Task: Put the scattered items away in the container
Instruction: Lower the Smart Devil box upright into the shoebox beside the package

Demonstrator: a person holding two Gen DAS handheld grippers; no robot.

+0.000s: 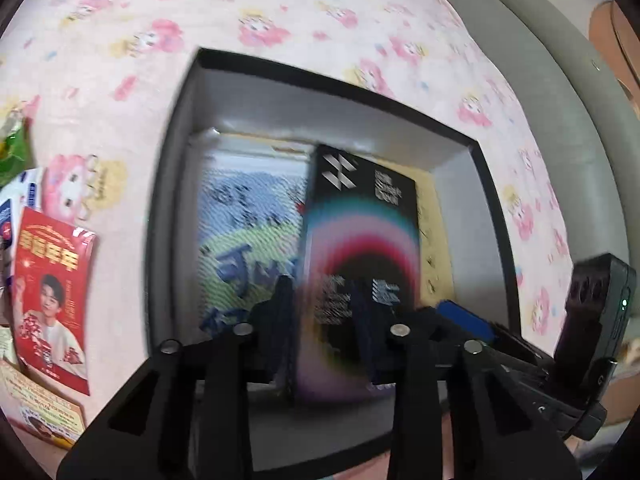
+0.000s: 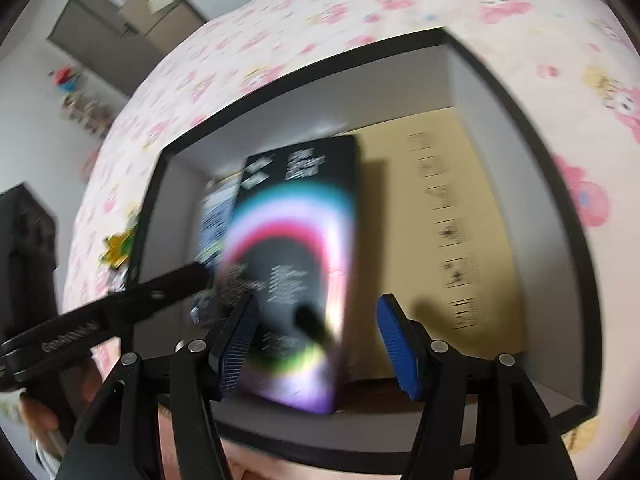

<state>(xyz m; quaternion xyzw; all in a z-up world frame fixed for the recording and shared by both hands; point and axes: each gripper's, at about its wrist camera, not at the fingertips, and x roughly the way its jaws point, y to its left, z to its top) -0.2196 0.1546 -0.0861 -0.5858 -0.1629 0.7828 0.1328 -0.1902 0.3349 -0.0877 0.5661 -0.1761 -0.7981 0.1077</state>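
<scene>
Landmark: black-rimmed box [image 1: 496, 200] with grey inner walls, set on a pink cartoon-print bedsheet [image 1: 280, 12]. Left tool [image 1: 326, 320] over the near edge of the box, closed on a black card pack [image 1: 360, 248] with rainbow rings; pack held tilted above the box floor, its lower end between the fingers [image 1: 286, 304]. Heavy motion blur on the pack in both views. Beneath the pack, inside the box: a blue-and-green printed packet [image 1: 248, 232] against the left wall and a yellow sheet [image 2: 460, 216] with small black diagrams toward the right wall. Right tool [image 2: 318, 344] open, blue pads [image 2: 394, 344] spread apart, hovering over the near rim of the box [image 2: 560, 208]; left pad just beside the pack [image 2: 296, 256], contact not discernible; right pad clear of it. Left tool [image 2: 280, 304] seen from the right wrist view reaching in from the left of the box, one finger across the pack's face. Outside the box, to its left on the bedsheet: a red packet [image 1: 52, 300] showing a person, a green wrapper [image 1: 14, 148], and further packets at the frame edge, too cropped to identify. Grey padded edge [image 1: 560, 92] beyond the right side of the bedsheet.
</scene>
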